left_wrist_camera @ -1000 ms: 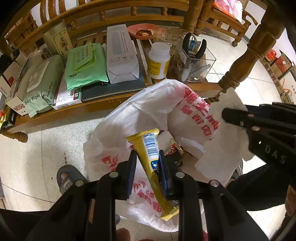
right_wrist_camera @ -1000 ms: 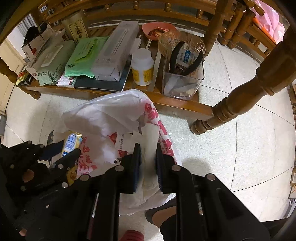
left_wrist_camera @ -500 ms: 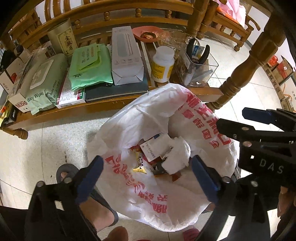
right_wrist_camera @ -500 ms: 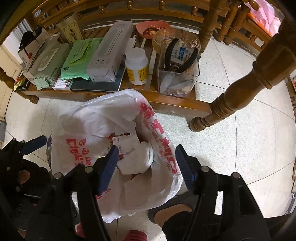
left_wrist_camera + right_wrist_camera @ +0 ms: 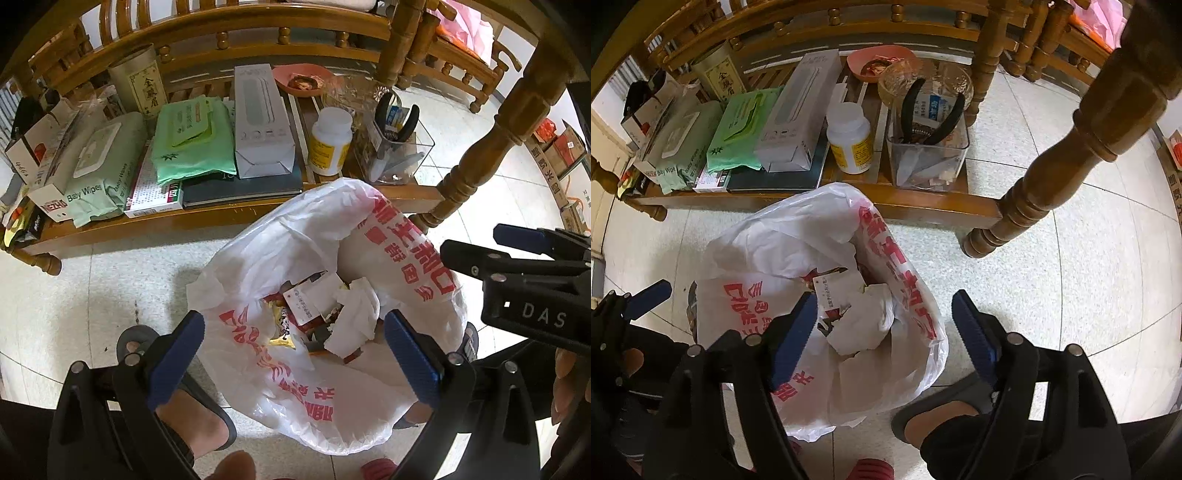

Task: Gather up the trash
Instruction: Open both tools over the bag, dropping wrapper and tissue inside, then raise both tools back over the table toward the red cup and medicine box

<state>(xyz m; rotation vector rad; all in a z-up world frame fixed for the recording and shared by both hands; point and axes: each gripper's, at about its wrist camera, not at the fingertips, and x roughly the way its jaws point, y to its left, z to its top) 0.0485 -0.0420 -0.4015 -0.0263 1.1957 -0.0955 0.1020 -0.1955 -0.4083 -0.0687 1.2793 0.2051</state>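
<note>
**Both claws released above the open trash bag**

Left wrist view: the left claw (image 5: 291, 347) hangs over the white plastic bag (image 5: 369, 229) with red print, which stands open on the tiled floor (image 5: 92, 295). Its jaws have just been opening and now stand wide apart with nothing between them. Inside the bag lie a crumpled white tissue (image 5: 356, 314), a yellow snack wrapper (image 5: 279, 326) and a printed paper slip (image 5: 304, 304). The right claw (image 5: 476, 254) shows at the right edge. A sandalled foot (image 5: 192, 417) sits beside the bag. Behind it, a low wooden worktop (image 5: 221, 218) carries a pack of baby wipes (image 5: 99, 173) and a white bottle (image 5: 330, 142).

Right wrist view: the right claw (image 5: 886, 332) is also released, its jaws just opened and empty, poised above the bag's mouth. The tissue (image 5: 864, 321) rests in the bag below. A clear container (image 5: 929, 158) holding pliers (image 5: 931, 114) stands on the worktop.
</note>
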